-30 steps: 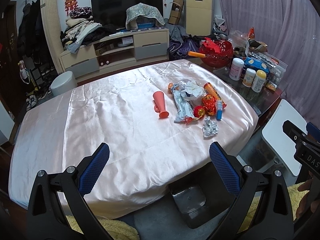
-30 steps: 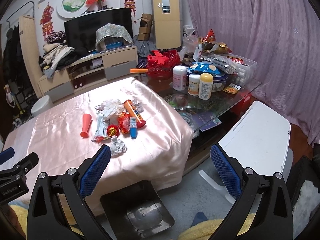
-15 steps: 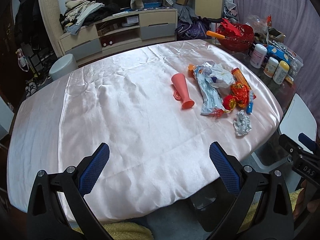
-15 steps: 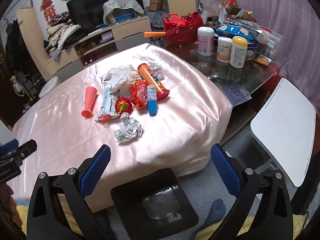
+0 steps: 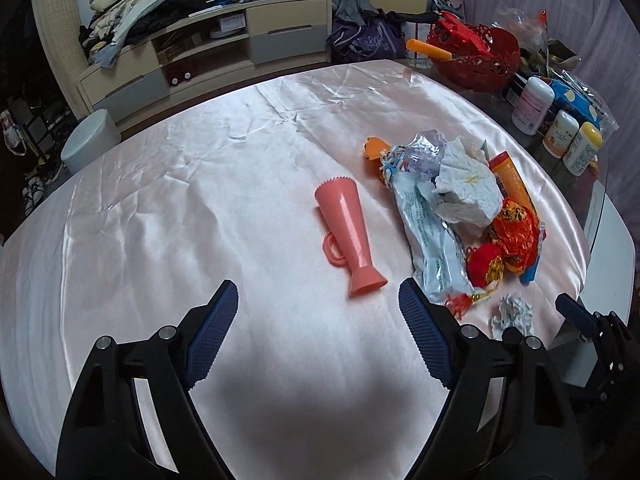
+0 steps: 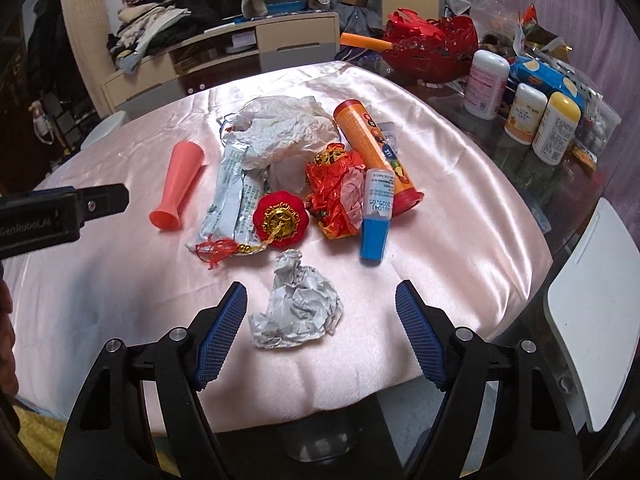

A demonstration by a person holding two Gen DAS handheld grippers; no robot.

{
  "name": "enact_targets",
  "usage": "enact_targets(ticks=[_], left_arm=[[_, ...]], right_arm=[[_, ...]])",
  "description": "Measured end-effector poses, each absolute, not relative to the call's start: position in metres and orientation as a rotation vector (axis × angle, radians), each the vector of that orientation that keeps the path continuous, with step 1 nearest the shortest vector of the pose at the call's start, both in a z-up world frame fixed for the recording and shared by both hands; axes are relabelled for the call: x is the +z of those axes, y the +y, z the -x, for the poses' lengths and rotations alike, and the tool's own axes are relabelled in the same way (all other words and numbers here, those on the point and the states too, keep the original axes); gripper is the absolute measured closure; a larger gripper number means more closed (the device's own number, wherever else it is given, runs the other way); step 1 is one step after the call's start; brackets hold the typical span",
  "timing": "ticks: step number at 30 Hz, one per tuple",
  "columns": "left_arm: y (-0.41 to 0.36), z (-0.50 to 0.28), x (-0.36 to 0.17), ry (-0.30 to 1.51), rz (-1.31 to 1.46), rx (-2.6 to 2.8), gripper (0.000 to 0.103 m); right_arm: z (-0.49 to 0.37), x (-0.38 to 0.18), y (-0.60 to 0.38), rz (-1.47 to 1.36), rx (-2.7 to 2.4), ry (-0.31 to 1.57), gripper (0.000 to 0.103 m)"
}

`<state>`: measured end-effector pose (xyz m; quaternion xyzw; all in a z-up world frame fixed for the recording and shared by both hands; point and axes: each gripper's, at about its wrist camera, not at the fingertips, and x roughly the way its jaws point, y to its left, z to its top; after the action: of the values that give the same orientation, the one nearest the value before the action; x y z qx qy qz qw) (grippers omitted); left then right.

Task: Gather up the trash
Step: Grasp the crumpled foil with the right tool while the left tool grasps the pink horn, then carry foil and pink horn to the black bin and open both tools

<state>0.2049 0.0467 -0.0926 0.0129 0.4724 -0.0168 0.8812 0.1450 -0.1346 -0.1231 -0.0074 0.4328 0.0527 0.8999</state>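
A heap of trash lies on the pink satin tablecloth (image 5: 200, 216): a pink plastic horn (image 5: 348, 236) (image 6: 180, 184), a blue-white wrapper (image 5: 432, 232) (image 6: 232, 192), crumpled white tissue (image 5: 468, 188) (image 6: 280, 128), a red ornament (image 6: 282, 220), red-gold foil (image 6: 336, 188), an orange tube (image 6: 376, 156), a blue-capped bottle (image 6: 376, 216) and a crumpled foil ball (image 6: 298, 308) (image 5: 514, 314). My left gripper (image 5: 320, 332) is open just in front of the horn. My right gripper (image 6: 320, 328) is open with the foil ball between its fingers, not touching.
A dark bin (image 6: 320, 444) sits on the floor below the table's front edge. Bottles (image 6: 520, 112), snack bags and a red basket (image 6: 432, 52) crowd the glass table at right. A white chair (image 6: 596, 280) stands at right. A TV cabinet (image 5: 208, 56) lies behind.
Both grippers have moved forward and down over the table. The left has closed in on the pink horn, the right on the foil ball. Both stay open.
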Motion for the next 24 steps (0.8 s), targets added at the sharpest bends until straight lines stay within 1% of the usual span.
enact_targets(ticks=[2, 3, 5, 6, 7, 8, 9, 11, 13, 19, 20, 24], left_arm=[[0.042, -0.221, -0.099, 0.998, -0.010, -0.053, 0.025], [0.039, -0.228, -0.104, 1.008, -0.009, -0.058, 0.027], [0.035, -0.240, -0.114, 1.036, -0.012, -0.058, 0.038], [0.035, -0.245, -0.119, 1.051, -0.010, -0.057, 0.045], [0.035, -0.250, -0.124, 1.065, -0.004, -0.056, 0.048], [0.036, -0.253, -0.129, 1.078, 0.004, -0.059, 0.057], [0.036, -0.255, -0.133, 1.089, 0.011, -0.063, 0.064], [0.036, -0.258, -0.138, 1.100, 0.016, -0.075, 0.071], [0.034, -0.258, -0.140, 1.099, 0.003, -0.071, 0.072], [0.034, -0.255, -0.140, 1.089, -0.002, -0.067, 0.076], [0.035, -0.252, -0.137, 1.084, 0.009, -0.069, 0.082], [0.039, -0.228, -0.117, 1.061, 0.041, -0.085, 0.083]], right_arm=[[-0.150, -0.127, -0.138, 0.004, 0.113, 0.903, 0.026], [-0.154, -0.130, -0.141, -0.011, 0.123, 0.912, 0.026], [-0.158, -0.133, -0.145, -0.039, 0.139, 0.925, 0.027], [-0.159, -0.134, -0.146, -0.043, 0.141, 0.928, 0.031], [-0.161, -0.136, -0.147, -0.046, 0.143, 0.930, 0.036], [-0.162, -0.137, -0.148, -0.051, 0.148, 0.934, 0.039], [-0.163, -0.138, -0.149, -0.054, 0.152, 0.938, 0.045], [-0.162, -0.139, -0.147, -0.031, 0.148, 0.927, 0.052], [-0.161, -0.141, -0.143, 0.008, 0.142, 0.915, 0.061], [-0.157, -0.135, -0.150, 0.001, 0.150, 0.904, 0.075], [-0.155, -0.132, -0.153, 0.003, 0.145, 0.901, 0.075], [-0.139, -0.115, -0.167, -0.014, 0.132, 0.874, 0.075]])
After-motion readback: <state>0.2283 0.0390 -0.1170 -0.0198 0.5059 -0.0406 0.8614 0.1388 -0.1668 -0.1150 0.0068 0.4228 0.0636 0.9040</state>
